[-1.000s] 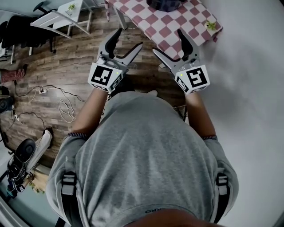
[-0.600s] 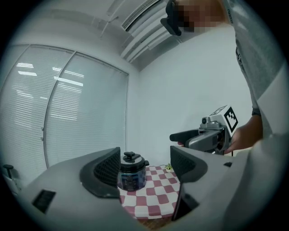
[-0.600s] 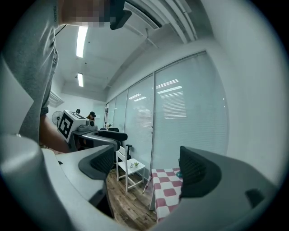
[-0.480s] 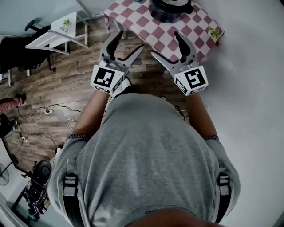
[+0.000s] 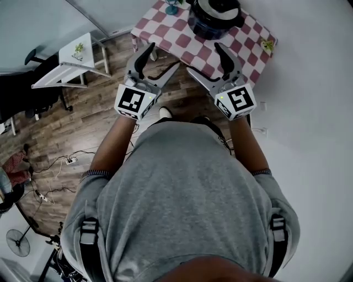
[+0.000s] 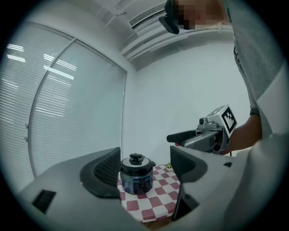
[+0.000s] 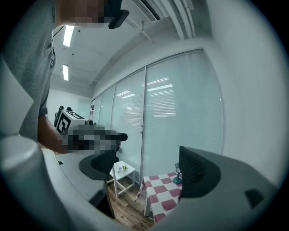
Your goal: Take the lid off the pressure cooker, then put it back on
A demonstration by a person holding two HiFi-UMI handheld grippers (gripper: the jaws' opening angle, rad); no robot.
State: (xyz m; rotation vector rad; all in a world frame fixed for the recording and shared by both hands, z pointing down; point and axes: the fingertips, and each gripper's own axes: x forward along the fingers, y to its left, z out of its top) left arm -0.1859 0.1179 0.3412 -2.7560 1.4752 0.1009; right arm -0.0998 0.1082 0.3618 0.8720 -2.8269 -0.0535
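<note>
Left gripper (image 5: pixel 161 58) and right gripper (image 5: pixel 205 58): jaws wide apart on both, nothing held, raised side by side. Change over the last second: checked table (image 5: pixel 182 41) has drawn nearer; pressure cooker (image 5: pixel 214 19), earlier cut off at the top edge, now shows whole, lid (image 5: pixel 216 4) on. Judged as approach only, lid removal not begun. Cooker stands ahead on the table, well apart from both grippers, lined up between the left jaws.
</note>
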